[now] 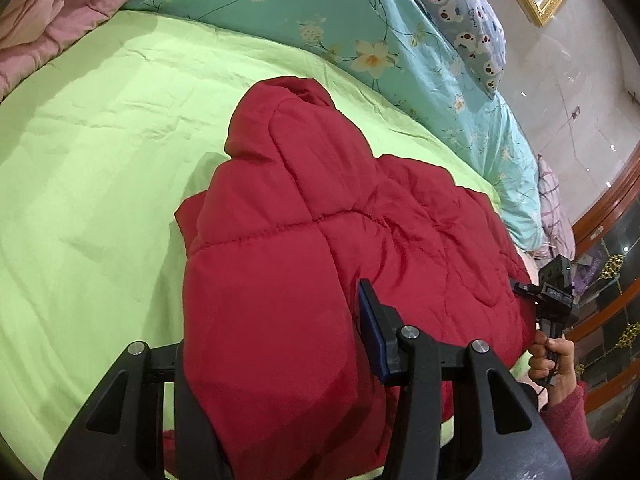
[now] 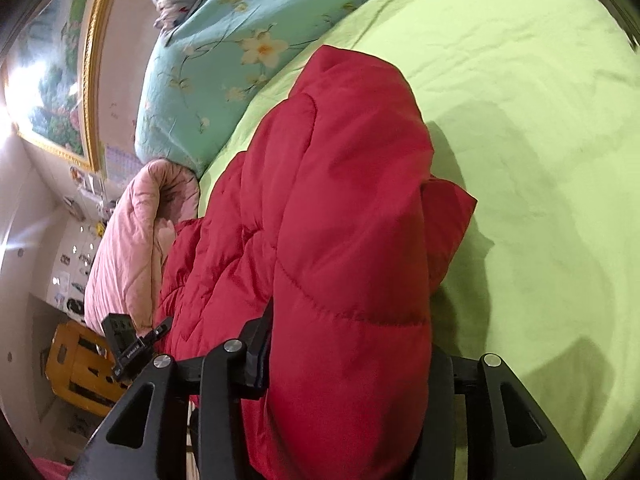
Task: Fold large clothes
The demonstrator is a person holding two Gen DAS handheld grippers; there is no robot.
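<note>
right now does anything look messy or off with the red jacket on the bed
Mostly the puffy red quilted jacket itself: it sits bunched and lumpy on the lime green bedsheet, one thick roll running between the left gripper fingers and another between the right gripper fingers. Nothing looks torn or spilled.

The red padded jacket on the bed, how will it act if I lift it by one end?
The red jacket is puffy and quilted, so probably light and floppy; free parts would likely sag. Its smooth fabric may slip within the left claw.

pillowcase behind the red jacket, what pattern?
Teal pillowcase with white-yellow flowers on thin dark stems; left wrist view shows it best.
</note>
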